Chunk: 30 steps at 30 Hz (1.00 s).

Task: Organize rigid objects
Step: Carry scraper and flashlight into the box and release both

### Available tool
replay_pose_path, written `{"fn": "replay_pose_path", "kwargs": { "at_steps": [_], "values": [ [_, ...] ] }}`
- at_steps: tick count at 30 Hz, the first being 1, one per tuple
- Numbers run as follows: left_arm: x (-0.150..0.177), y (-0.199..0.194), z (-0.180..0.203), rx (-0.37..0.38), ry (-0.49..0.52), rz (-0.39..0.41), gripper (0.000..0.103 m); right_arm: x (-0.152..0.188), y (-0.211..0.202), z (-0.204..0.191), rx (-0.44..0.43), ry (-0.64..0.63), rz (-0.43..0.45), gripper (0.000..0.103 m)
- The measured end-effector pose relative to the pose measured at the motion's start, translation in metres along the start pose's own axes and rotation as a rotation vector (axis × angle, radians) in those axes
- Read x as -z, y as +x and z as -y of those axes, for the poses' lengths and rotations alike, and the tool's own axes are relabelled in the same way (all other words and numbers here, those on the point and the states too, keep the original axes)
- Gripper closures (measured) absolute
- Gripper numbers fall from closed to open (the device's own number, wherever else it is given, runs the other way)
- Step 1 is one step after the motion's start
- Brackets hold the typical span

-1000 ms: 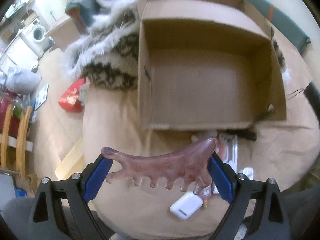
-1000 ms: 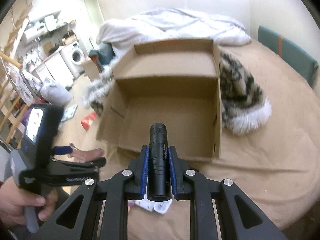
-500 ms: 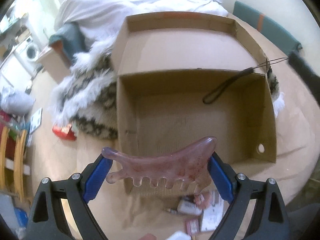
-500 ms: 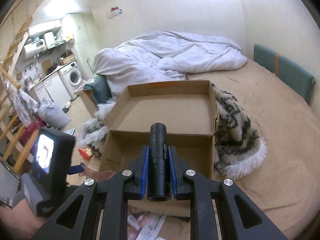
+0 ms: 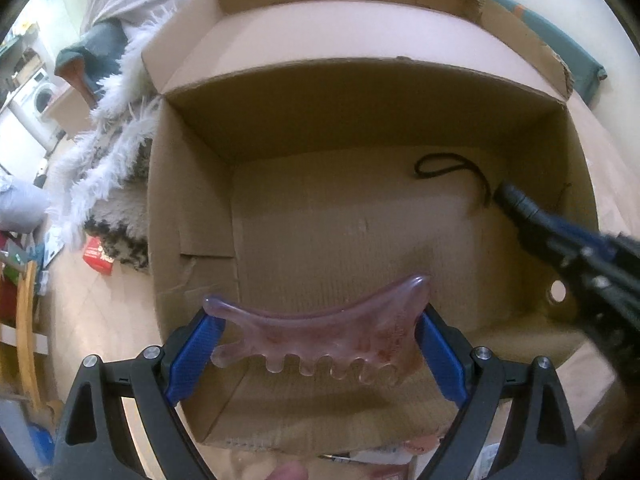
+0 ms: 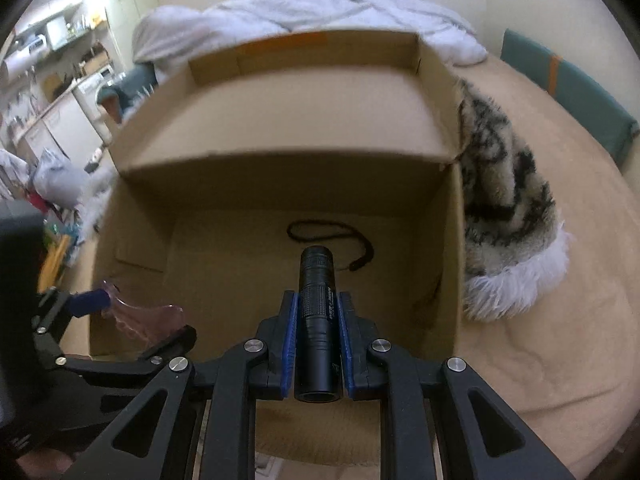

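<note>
My left gripper (image 5: 318, 326) is shut on a translucent pink comb-shaped scraper (image 5: 320, 336), held crosswise over the near part of an open cardboard box (image 5: 192, 208). My right gripper (image 6: 317, 312) is shut on a black flashlight (image 6: 316, 312), held pointing into the same box (image 6: 450, 264). The flashlight's black wrist cord (image 6: 332, 236) lies on the box floor. In the left wrist view the right gripper (image 5: 560, 236) comes in from the right with the flashlight tip (image 5: 516, 202) low in the box. In the right wrist view the left gripper (image 6: 132, 312) with the scraper (image 6: 148, 320) is at the left.
The box sits on a tan bed (image 6: 560, 340). A black and white furry blanket (image 6: 508, 200) lies against the box's right side, and furry fabric (image 5: 108, 160) against its left. A white duvet (image 6: 320, 8) is behind. Small items (image 5: 380, 458) lie by the box's near edge.
Both grippers have moved forward and down, from in front of the box to over and into it. The flashlight's cord now lies on the box floor. Both grips are unchanged.
</note>
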State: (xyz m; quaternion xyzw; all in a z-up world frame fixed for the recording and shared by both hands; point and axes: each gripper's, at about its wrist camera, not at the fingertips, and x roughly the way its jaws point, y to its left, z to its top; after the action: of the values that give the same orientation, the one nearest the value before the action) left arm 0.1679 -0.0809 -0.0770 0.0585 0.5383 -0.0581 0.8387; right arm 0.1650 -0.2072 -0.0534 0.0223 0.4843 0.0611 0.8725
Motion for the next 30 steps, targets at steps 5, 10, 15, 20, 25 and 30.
{"fn": "replay_pose_path", "kwargs": {
  "at_steps": [5,10,15,20,25,30],
  "values": [
    [-0.002,0.003,0.0,0.0,0.002,-0.004,0.011,0.001,0.023,0.006,-0.01,0.045,-0.08,0.083],
    [-0.004,0.006,0.001,0.0,-0.006,-0.015,0.011,0.006,0.034,0.011,-0.005,0.074,-0.133,0.083],
    [-0.003,0.013,0.0,-0.011,-0.001,-0.02,0.011,0.005,0.035,0.016,-0.029,0.107,-0.131,0.083],
    [0.0,0.019,0.005,-0.02,-0.005,-0.025,0.011,0.002,0.032,0.018,-0.044,0.121,-0.124,0.083],
    [0.002,0.016,0.005,-0.032,-0.002,-0.009,0.011,0.0,0.024,0.02,-0.051,0.117,-0.095,0.055],
    [0.005,0.018,0.004,0.012,-0.032,-0.034,0.006,-0.004,0.017,0.021,-0.093,0.137,-0.062,0.015]
  ]
}}
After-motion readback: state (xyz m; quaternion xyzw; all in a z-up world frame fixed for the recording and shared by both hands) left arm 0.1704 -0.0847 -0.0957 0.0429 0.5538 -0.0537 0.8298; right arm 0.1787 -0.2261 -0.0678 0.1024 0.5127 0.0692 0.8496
